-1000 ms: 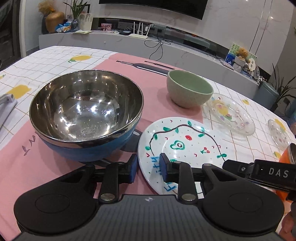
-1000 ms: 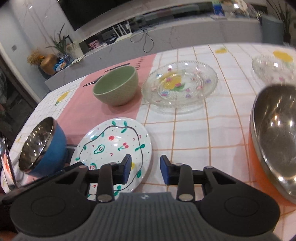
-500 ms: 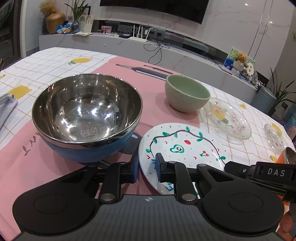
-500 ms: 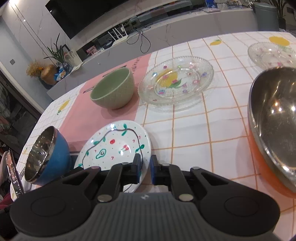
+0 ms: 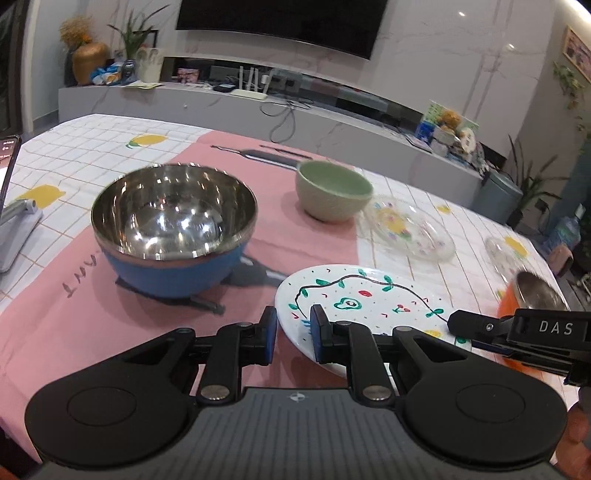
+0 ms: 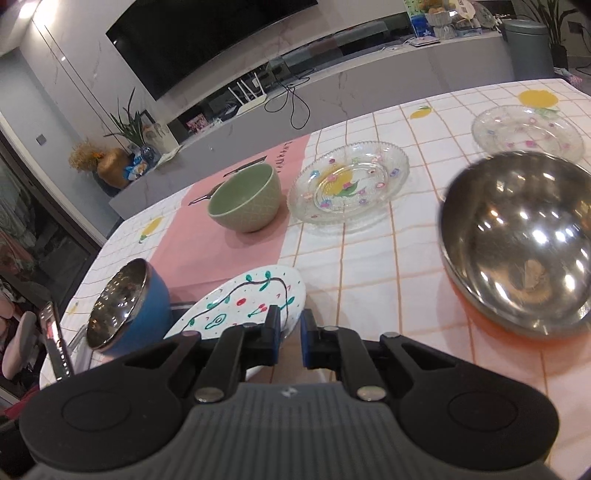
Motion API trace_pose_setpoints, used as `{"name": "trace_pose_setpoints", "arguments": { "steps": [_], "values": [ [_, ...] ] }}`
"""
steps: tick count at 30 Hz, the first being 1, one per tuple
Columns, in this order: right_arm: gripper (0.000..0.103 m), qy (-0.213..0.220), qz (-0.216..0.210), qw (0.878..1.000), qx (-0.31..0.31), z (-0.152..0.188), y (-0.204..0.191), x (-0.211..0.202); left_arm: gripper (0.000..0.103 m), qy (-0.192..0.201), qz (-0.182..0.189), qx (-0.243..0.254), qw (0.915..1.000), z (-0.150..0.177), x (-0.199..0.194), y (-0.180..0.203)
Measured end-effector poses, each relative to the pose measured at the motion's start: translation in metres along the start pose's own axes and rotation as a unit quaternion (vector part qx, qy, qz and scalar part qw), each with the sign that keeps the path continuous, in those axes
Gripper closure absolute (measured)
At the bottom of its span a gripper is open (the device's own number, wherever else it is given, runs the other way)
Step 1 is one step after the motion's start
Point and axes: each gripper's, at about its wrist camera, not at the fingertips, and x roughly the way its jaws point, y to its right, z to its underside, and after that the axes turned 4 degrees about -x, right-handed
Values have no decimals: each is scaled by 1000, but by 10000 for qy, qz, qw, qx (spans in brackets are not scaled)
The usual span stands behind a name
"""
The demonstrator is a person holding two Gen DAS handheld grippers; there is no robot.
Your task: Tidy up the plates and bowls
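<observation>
we see: dim warm indoor light | glare on steel bowl (image 6: 517,240) | motion blur | fisheye edges bent

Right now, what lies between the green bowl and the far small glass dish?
In the right wrist view, the larger glass plate lies between the green bowl and the small glass dish; otherwise only tablecloth.

A wall television (image 5: 280,22); a gold vase (image 5: 88,62); a phone (image 6: 55,343) propped left.

My left claw (image 5: 292,335) covers the painted plate's (image 5: 364,295) near rim — I can't see the pads' contact there. The orange bowl (image 5: 533,295) is blurred, half behind the other claw's arm; the phone (image 5: 9,162) is cropped.
</observation>
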Motion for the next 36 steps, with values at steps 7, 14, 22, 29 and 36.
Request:
{"name": "trace_pose_setpoints", "arguments": {
  "steps": [7,14,22,29,36],
  "values": [
    [94,-99,74,9998,169,29,8,-23,87,-51,72,189,9998,19,-16,2],
    [94,-108,29,9998,168,45,10,-38,103,-125,411,310,9986,30,-23,1],
    [98,-474,214,9983,-279,65,-6,-23,101,113,487,1006,9937,42,-27,23],
    [93,-513,162,9984,-153,62,-1,-23,75,0,-234,215,9995,31,-19,-7],
    [87,-495,189,9986,-49,61,3,-21,69,-402,-311,-123,9986,33,-9,-23]
  ]
}}
